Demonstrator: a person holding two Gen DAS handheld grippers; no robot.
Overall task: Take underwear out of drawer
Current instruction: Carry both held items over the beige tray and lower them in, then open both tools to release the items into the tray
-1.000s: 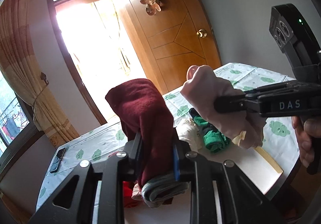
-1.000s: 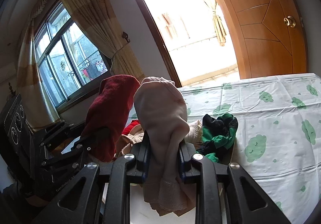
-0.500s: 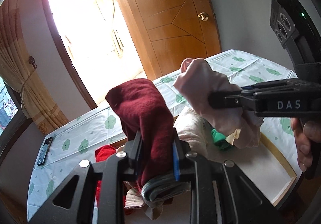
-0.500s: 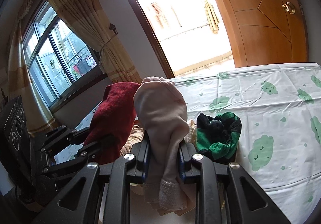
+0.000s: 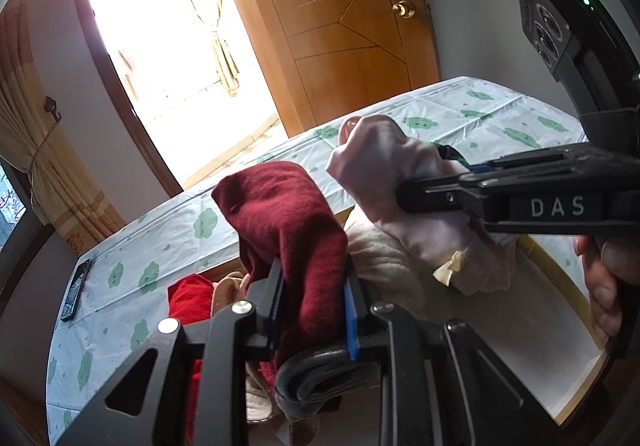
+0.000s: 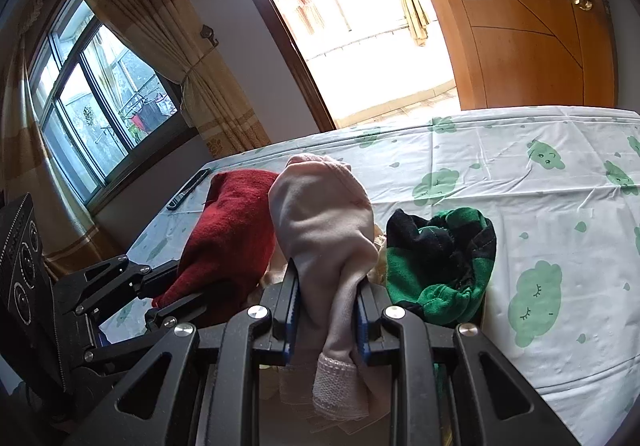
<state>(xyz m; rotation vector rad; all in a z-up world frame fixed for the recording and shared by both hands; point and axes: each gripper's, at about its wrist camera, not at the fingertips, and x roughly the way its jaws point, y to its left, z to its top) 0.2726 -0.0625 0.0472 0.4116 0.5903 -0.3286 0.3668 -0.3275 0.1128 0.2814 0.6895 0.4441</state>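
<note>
My left gripper [image 5: 312, 274] is shut on a dark red pair of underwear [image 5: 288, 214], whose grey waistband hangs under the jaws. My right gripper [image 6: 327, 278] is shut on a pale pink pair of underwear [image 6: 324, 218] with a lace hem below the jaws. Each gripper shows in the other's view: the right gripper [image 5: 404, 194] with the pink pair [image 5: 384, 166], the left with the red pair [image 6: 232, 230]. Both pairs hang above an open drawer [image 5: 560, 310] with a pale floor. More garments lie in it: a bright red one [image 5: 188, 294], a cream one [image 5: 384, 262].
A green and black garment [image 6: 440, 258] lies at the edge of the bed sheet with green clouds [image 6: 540, 206]. A black phone [image 5: 76, 290] lies on the sheet at the left. A wooden door [image 5: 340, 26] and a bright doorway stand beyond; a curtained window [image 6: 100, 94] is to the left.
Both grippers have sunk and tilted downward with their garments still held. The bed and the drawer fill more of each view, and the doorway has slid upward.
</note>
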